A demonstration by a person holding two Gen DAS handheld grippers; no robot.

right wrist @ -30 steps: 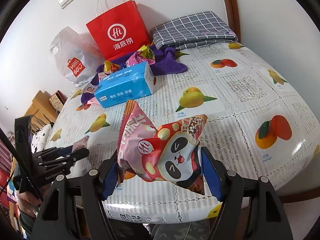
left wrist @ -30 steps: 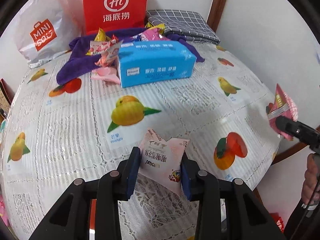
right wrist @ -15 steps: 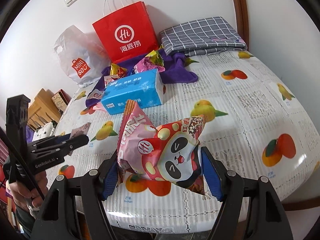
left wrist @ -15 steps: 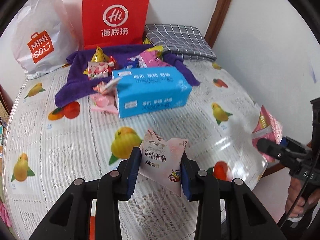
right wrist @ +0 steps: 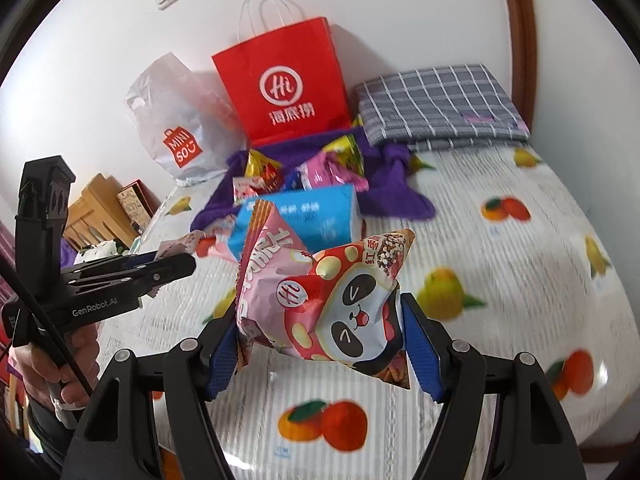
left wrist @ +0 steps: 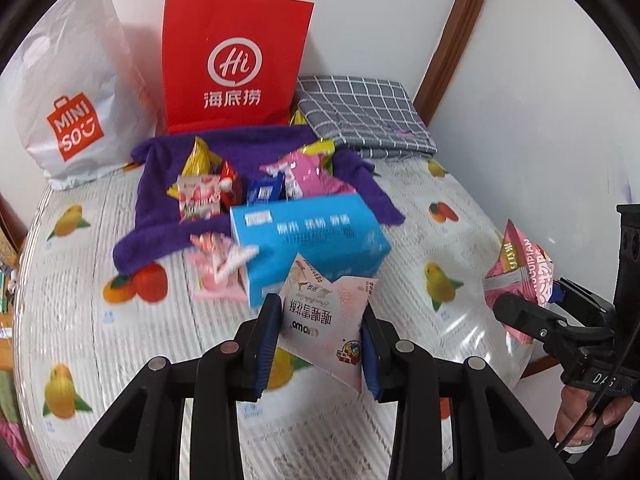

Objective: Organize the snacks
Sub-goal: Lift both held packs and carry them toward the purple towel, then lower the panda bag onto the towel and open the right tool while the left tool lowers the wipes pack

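Two claws loaded: left claw (left wrist: 320, 336) pinching pale pink packet (left wrist: 326, 320); right claw (right wrist: 320, 344) clamping panda snack bag (right wrist: 332, 296).

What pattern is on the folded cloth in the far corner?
Grey with a white grid check on the folded cloth; clearest in the right wrist view.

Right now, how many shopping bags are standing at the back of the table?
2. The red Haidilao paper bag stands against the wall behind the purple towel; the white Miniso plastic bag sits just to its left in both views. Nothing suggests another is hidden.
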